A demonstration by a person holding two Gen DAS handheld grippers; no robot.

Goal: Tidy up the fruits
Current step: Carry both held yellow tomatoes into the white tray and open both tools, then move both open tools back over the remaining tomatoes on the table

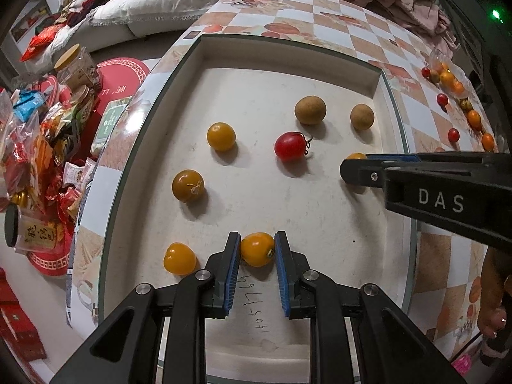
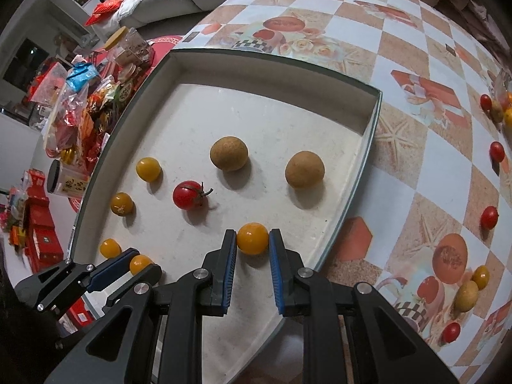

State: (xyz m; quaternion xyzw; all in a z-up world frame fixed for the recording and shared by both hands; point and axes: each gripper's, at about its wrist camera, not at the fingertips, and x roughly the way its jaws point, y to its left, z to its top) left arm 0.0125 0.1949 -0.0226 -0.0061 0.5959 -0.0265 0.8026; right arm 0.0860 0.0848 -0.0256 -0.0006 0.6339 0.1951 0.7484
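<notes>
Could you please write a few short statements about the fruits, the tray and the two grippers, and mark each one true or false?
1. Each gripper, the left gripper and the right gripper, has a yellow cherry tomato between its fingers. True.
2. Two round brown longan fruits lie in the shallow white cardboard tray. True.
3. Three red cherry tomatoes lie in the tray. False: only one red cherry tomato is in it.
4. All fruits are already in the tray. False: loose red cherry tomatoes and others lie on the checkered tablecloth.
</notes>
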